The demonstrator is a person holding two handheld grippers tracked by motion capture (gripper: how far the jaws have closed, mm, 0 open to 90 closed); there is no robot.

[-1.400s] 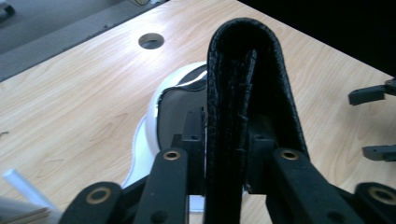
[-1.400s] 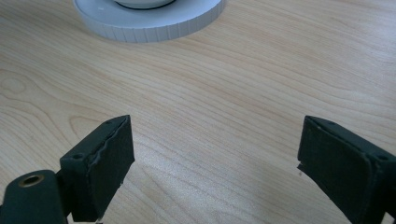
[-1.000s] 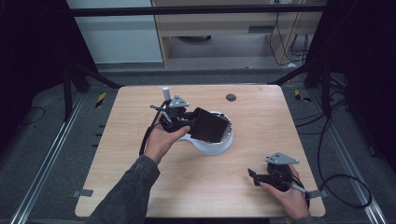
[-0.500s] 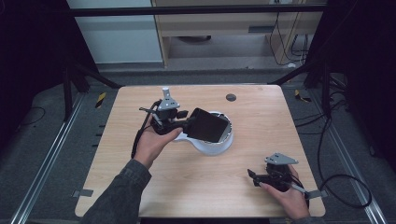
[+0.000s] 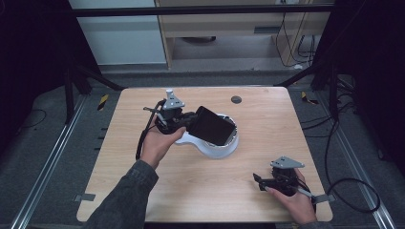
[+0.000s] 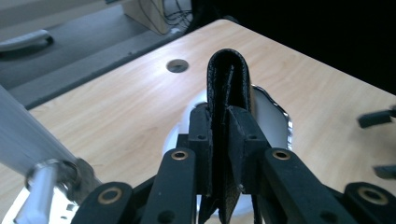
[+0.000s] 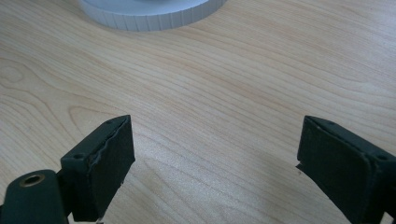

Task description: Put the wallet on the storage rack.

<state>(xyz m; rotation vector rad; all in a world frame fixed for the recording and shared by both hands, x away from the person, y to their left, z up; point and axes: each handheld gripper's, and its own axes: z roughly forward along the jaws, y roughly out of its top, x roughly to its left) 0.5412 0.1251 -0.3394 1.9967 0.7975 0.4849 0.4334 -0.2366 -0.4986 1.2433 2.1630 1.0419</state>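
Left tool (image 6: pixel 219 140): jaws having just closed, now clamping black wallet (image 5: pixel 212 126) above white dish (image 5: pixel 217 148) for lifting.
Right tool (image 5: pixel 274 182): gaping empty, resting on surface (image 5: pixel 200 191), waiting.

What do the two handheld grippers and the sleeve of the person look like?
Both the left gripper and right gripper are black, each topped by a grey three-cornered plate. The jaws are black linkages with brass-coloured pivots. A black cable trails from the left one. The sleeve is dark grey.

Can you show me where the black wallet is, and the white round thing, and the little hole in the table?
black wallet (image 5: pixel 212 126), high view, flat face.
white round thing (image 5: pixel 220 150), high view, front rim.
hole (image 5: pixel 236 99), high view, its middle.
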